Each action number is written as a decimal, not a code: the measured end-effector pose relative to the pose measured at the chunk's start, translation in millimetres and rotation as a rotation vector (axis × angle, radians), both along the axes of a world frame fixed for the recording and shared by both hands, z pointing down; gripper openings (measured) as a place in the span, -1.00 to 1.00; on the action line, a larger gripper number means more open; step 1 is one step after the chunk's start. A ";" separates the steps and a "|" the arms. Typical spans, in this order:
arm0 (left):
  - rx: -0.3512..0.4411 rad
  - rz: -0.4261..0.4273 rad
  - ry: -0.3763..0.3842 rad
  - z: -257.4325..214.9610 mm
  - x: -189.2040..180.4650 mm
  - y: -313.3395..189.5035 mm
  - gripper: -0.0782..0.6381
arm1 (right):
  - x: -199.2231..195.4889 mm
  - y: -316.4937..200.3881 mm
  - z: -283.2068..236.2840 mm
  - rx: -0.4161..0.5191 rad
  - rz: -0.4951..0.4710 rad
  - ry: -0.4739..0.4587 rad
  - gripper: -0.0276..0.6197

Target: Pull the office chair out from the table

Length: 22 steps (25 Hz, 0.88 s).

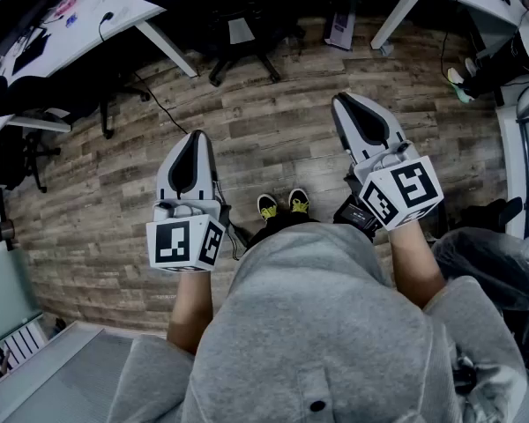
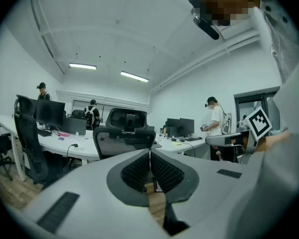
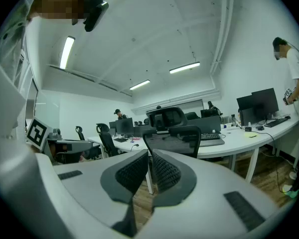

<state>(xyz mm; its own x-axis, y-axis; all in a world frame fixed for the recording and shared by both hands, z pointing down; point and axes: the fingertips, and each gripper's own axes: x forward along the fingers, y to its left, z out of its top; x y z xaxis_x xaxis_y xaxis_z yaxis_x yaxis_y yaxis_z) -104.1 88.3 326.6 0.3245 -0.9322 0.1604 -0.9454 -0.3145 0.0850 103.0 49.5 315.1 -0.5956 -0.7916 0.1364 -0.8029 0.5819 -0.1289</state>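
Left gripper [image 1: 194,139] and right gripper [image 1: 346,100] both closed, empty, well short of office chair [image 2: 123,139] tucked at table [image 2: 50,144]; approach stage, next likely needs jaws opened onto it.

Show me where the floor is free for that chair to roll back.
The wood floor lies bare between the office chair and the person's shoes, a broad strip across the middle. Crowded: under the table at left, with a cable and other chair legs, and the right edge.
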 end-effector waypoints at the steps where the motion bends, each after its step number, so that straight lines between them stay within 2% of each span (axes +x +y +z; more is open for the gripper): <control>1: 0.000 0.003 0.002 -0.4 -0.7 -1.6 -0.73 | -2.0 -0.4 -0.2 0.001 -0.001 0.006 -0.77; 6: 0.011 0.039 -0.010 -2.5 0.2 -10.4 -0.73 | -9.8 -3.8 -4.3 0.009 -0.017 0.020 -0.77; 10: 0.021 0.073 -0.036 -4.1 0.6 -11.7 -0.73 | -25.8 7.3 -4.0 0.012 -0.116 0.094 -0.78; 13: 0.021 0.077 -0.049 -4.7 -5.9 -10.9 -0.73 | -39.0 16.6 -6.3 0.011 -0.172 0.104 -0.78; 16: 0.018 0.079 -0.052 -5.1 -13.6 -9.4 -0.73 | -47.6 20.0 -9.8 0.003 -0.176 0.074 -0.78; 22: 0.020 0.076 -0.041 -3.7 -31.3 -2.2 -0.73 | -66.5 24.8 -6.0 -0.031 -0.123 0.069 -0.79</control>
